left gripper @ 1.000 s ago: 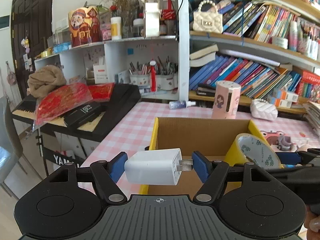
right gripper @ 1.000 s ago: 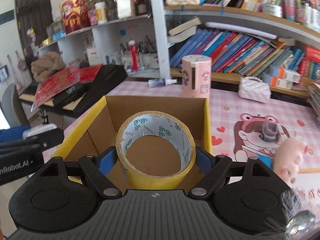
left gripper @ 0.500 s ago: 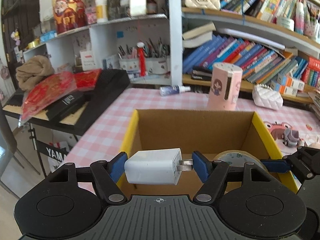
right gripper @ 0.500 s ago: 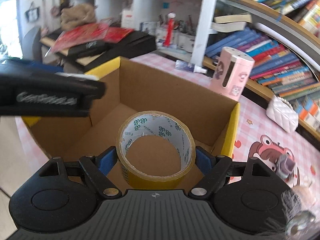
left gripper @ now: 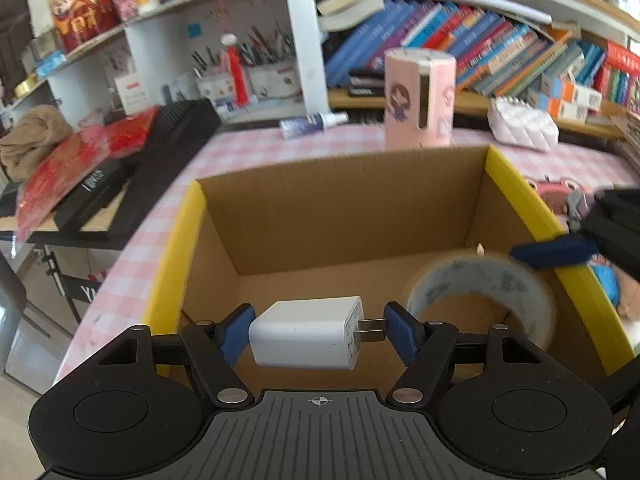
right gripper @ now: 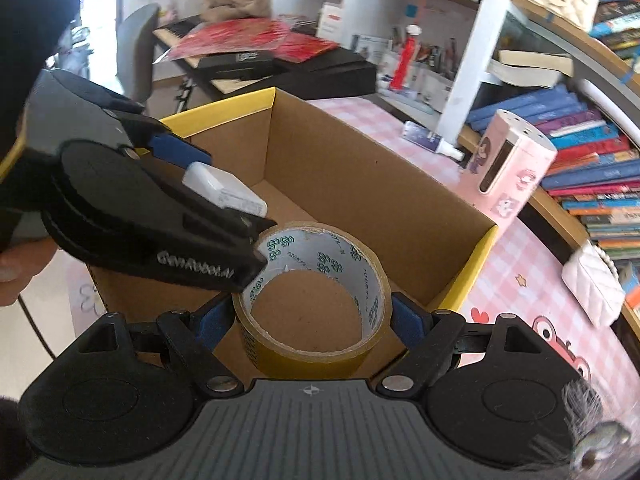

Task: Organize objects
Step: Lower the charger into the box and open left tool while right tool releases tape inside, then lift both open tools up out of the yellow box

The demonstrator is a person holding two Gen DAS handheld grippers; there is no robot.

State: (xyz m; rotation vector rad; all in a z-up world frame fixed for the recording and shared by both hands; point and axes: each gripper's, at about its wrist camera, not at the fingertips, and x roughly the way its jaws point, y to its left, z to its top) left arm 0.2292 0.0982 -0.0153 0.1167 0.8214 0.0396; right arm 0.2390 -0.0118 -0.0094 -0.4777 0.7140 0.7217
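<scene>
My left gripper (left gripper: pixel 316 334) is shut on a white USB charger (left gripper: pixel 306 338) with its two prongs pointing right, held inside the open cardboard box (left gripper: pixel 344 204) with yellow-edged flaps. My right gripper (right gripper: pixel 308 320) is shut on a roll of yellow tape (right gripper: pixel 312 300), also held inside the box (right gripper: pixel 360 168) at its right side. The tape shows in the left wrist view (left gripper: pixel 480 296) beside a blue fingertip (left gripper: pixel 552 250). The left gripper and charger (right gripper: pixel 224 190) show at left in the right wrist view, just touching the tape's rim.
The box stands on a pink checked table (left gripper: pixel 168 216). A pink cylindrical holder (left gripper: pixel 418 98), a small spray bottle (left gripper: pixel 310 124) and a white quilted purse (left gripper: pixel 522 126) stand behind it. A keyboard with red packets (left gripper: pixel 100 168) lies left. Bookshelves (left gripper: pixel 480 40) fill the back.
Both grippers have moved forward and down into the box with their objects. The tape roll has sunk below the box rim at the right.
</scene>
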